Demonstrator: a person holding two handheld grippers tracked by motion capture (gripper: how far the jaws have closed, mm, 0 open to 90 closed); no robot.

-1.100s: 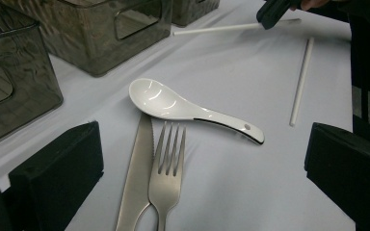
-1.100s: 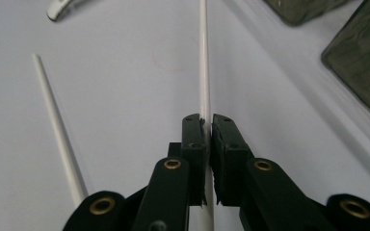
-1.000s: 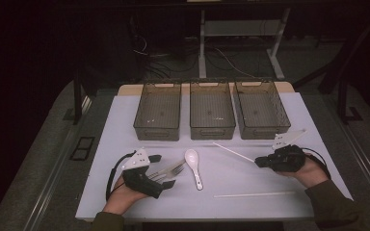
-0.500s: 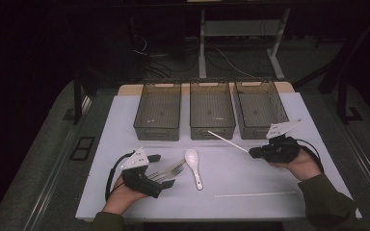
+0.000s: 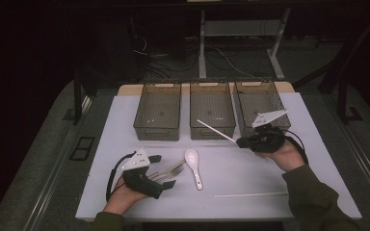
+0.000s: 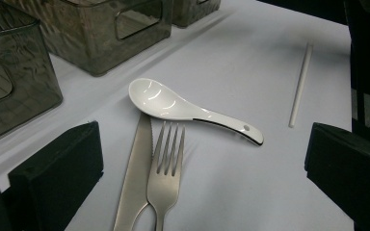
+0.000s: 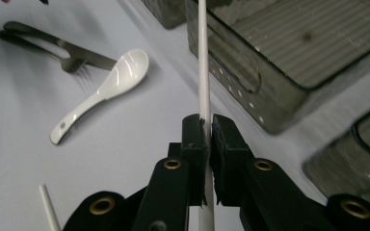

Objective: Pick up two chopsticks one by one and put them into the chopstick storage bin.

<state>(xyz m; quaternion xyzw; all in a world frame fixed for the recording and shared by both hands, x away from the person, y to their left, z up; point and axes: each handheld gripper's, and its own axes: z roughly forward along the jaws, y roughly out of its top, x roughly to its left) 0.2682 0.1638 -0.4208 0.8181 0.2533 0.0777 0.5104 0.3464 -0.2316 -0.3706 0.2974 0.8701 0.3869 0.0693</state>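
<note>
White chopstick (image 5: pixel 216 130) is pinched tight in the right gripper (image 5: pixel 243 142) jaws, its long end pointing far-left over the near edge of the middle bin (image 5: pixel 212 111), while the left gripper (image 5: pixel 166 182) jaws sit wide around the fork (image 6: pixel 166 171) on the desk (image 5: pixel 318 159).

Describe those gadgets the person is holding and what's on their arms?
Each hand grips a black gripper, left and right, with two blocky black jaws, brass-coloured rivets and a pale three-cornered plate on top. A black cable loops from each. The sleeves are dark olive green.
</note>
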